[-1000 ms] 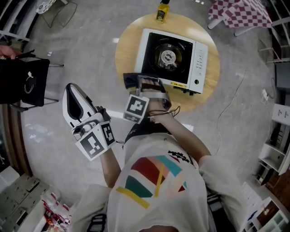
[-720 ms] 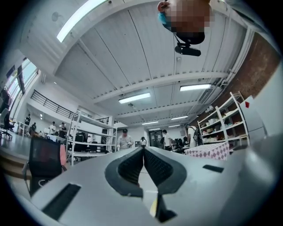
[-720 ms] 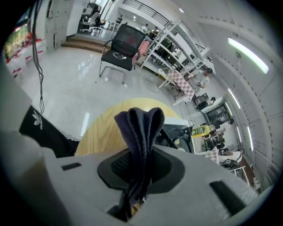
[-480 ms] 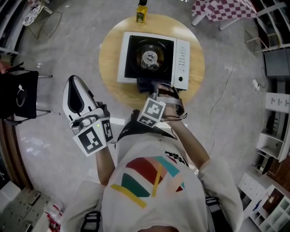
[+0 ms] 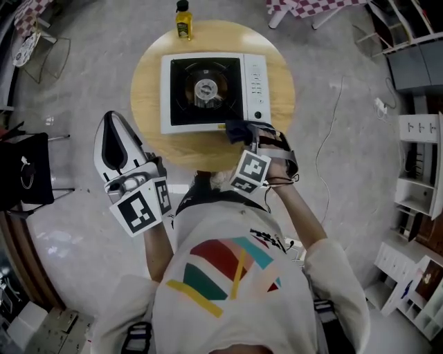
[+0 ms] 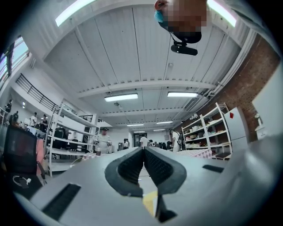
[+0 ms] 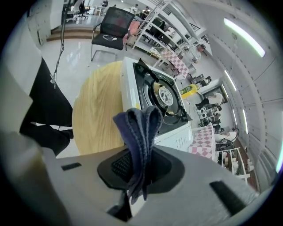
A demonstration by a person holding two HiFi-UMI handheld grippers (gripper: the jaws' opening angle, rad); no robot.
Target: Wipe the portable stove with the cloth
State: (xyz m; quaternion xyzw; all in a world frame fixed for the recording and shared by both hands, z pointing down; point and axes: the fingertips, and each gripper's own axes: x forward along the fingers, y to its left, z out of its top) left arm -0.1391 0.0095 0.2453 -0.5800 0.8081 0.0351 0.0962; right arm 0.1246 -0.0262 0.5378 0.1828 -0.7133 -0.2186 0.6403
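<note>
The cloth (image 7: 139, 132) is what my right gripper (image 7: 140, 161) has: a dark blue, ribbed, folded piece standing up between the shut jaws, with its rounded folds poking past the tips. From the head view I only see it as a dark bunch (image 5: 239, 131) ahead of that gripper (image 5: 250, 137), at the near edge of the stove (image 5: 208, 93). I cannot tell from there whether it touches the stove or hangs just above it.

The right gripper view gives the stove (image 7: 154, 95) better. It is a flat white box with a black recessed top, a round metal burner (image 7: 166, 96) and black pan supports, lying just beyond the cloth. The head view adds the white control panel with a black knob (image 5: 259, 115), close to the gripper.

The stove sits on a round, pale wooden table (image 5: 149, 104) with visible grain. A small yellow bottle (image 5: 183, 19) stands at the table's far rim, well beyond the gripper.

My left gripper (image 5: 113, 128) is off to the side over the grey floor, well clear of the table, white with black inner faces. Its own view points up at a white ribbed ceiling with light strips. There its jaws (image 6: 143, 159) are pressed together, the dark textured pads meeting with nothing between them.
</note>
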